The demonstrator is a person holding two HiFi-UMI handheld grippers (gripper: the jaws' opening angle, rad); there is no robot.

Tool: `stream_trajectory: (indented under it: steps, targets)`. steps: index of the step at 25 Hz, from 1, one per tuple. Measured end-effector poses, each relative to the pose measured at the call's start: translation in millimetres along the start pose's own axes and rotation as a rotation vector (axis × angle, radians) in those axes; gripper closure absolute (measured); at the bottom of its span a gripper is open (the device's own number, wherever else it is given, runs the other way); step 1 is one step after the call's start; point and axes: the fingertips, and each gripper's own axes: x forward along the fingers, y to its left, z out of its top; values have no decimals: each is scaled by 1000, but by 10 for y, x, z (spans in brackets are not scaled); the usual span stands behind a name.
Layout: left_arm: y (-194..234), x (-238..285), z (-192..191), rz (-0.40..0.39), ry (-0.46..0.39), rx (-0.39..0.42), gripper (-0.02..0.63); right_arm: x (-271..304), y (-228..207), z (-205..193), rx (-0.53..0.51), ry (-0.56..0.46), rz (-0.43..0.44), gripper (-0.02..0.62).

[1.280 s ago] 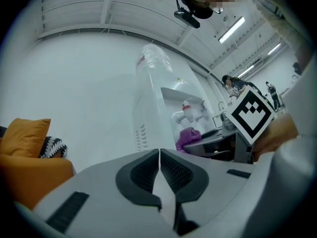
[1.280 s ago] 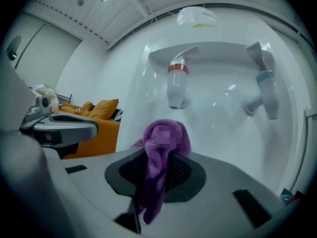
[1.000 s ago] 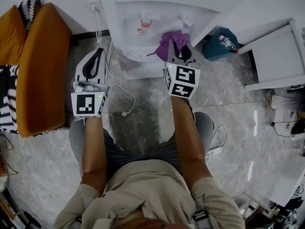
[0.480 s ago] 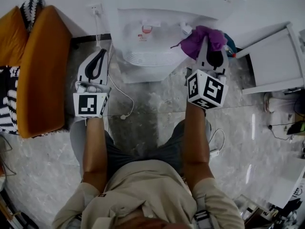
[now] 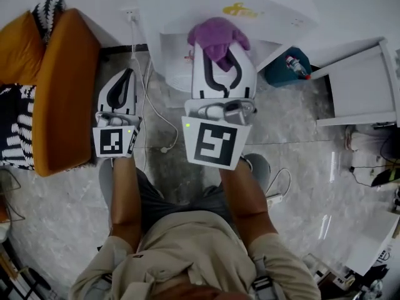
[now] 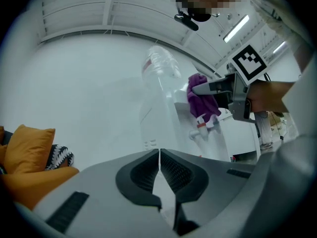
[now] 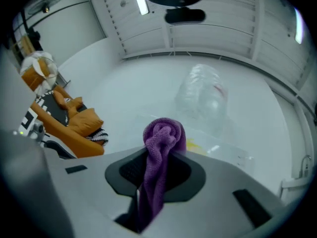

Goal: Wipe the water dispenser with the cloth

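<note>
Pinching bunched purple terry cloth (image 5: 219, 35), right gripper (image 5: 223, 64) presents it to white plastic water dispenser (image 5: 269, 11) for wiping; left gripper (image 6: 159, 157) closed, empty, held aside.

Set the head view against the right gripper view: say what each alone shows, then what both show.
Only the head view shows the teal bin, the white cable on the marble floor, and the person's arms and legs. Only the right gripper view shows the clear plastic water bottle and a ceiling light. Both show the purple terry cloth clamped in the jaws of the right gripper, the white water dispenser and the orange cushion.
</note>
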Motion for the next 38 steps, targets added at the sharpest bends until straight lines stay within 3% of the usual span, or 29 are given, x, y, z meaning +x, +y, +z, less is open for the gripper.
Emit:
stream_trajectory:
  steps: [4,8,10,14,18,21,23,26,34,38]
  targets:
    - [1,-5,359,-13,64,9,580,265,455,233,16,60,183,514]
    - [-25,-50,702,-43,124,11,580,373,316,351,29,114,230,511]
    - [-39,-67,837,-66,173,27,580,312,35,297,35,191,200,512]
    - [-5,-80,1220,-82,217,23,580,55,-784,-20,79,440,72,512]
    - [29,-148,1611,-112,254,36,580,-121,-1538,-356,160,559,-87,512]
    - [12,-205,1841,-132,281,36,580,-126,-1583,-378,135,629,-89,512]
    - [5,-230,2003,-139,268,32,580,-106,-1522,-347,170,660,-99,514]
    - [26,-334,2145,-138,312,15,580,-58,-1284,-266,218,694,-86,514]
    - [268,-477,2681,-89,375,-7,580,231,-147,9,316,767,149,512]
    - [352,-477,2937,-71,434,-17,580,335,207,276,283,768,387,512]
